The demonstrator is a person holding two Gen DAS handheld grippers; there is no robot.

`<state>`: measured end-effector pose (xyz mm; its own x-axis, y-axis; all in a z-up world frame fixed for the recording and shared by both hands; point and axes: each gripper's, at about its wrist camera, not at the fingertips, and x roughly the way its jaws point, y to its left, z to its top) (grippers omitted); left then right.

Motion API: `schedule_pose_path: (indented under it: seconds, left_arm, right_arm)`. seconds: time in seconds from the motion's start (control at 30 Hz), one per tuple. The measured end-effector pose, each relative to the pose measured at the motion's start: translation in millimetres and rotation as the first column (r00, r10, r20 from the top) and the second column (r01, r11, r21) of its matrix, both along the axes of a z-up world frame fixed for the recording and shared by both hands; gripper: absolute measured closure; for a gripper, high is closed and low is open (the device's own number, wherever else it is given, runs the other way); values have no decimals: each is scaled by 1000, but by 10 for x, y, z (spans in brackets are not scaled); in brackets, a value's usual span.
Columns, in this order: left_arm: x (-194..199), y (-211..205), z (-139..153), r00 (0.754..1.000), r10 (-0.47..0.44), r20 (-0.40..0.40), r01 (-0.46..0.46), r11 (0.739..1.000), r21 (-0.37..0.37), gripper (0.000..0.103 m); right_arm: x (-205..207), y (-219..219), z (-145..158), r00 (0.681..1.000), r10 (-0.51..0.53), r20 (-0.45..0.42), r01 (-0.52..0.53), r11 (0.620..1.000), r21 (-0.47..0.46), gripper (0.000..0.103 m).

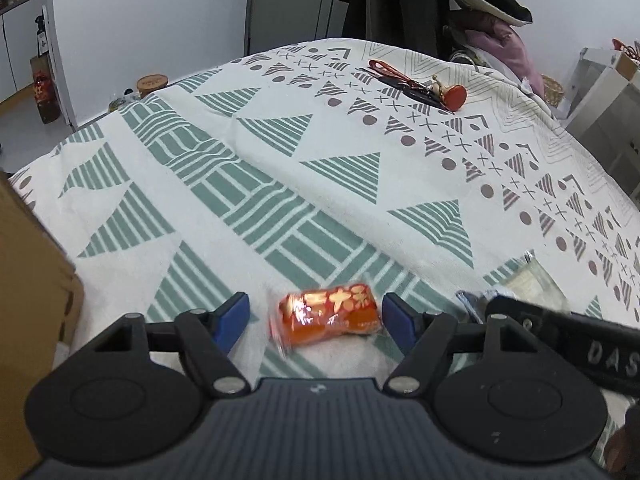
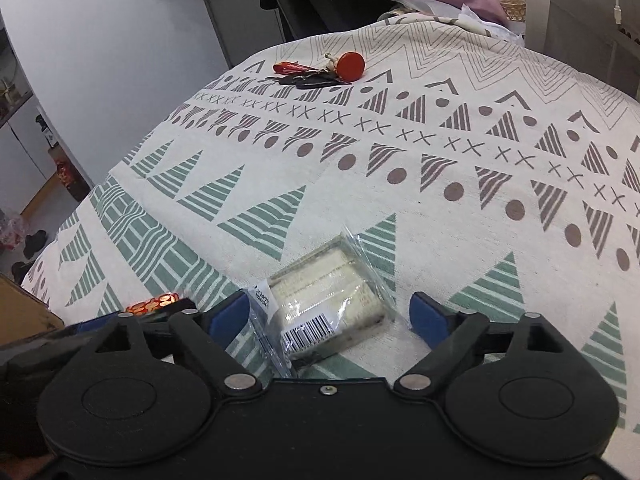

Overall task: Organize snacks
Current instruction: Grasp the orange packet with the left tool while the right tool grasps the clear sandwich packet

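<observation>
Spread wide at lower centre, left gripper (image 1: 314, 318) around orange snack (image 1: 326, 316), right gripper (image 2: 330, 316) around clear-wrapped snack (image 2: 326, 304), ungripped, apparently for closing

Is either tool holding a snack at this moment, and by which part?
Nothing is held. The left tool is open around the orange snack packet, not touching it. The right tool is open around the clear-wrapped cracker pack.

Two snack packets: orange snack (image 1: 329, 315), clear-wrapped snack (image 2: 326, 304).
</observation>
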<state>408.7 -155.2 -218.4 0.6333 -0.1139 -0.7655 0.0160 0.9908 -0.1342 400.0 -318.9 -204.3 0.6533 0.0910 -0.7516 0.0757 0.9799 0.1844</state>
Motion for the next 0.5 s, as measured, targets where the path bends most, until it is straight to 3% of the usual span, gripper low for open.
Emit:
schedule_pose_path:
  seconds: [0.1,0.17,0.37,0.5]
  left_arm:
    - [51,-44,2,1000,-10,-5,10,1000,14,42]
    - [16,-20,8,1000,-5,-6,5,1000,1,54]
    - [-119,36,40,1000,0,-18,1,1000,19,63]
    - [-210,98,90,999,3,-33,-3,1000,4,66]
  right_arm:
    - [19,-16,-22,1000,-2,6,2,1000,0,13]
    - [29,5,-41,1000,10,8,-10,1000,-7,10]
    - [19,149,-77,999,54,-2,-54,995,-86,10]
    - [-48,301,-83,994,113,3,-110,976,-190,40]
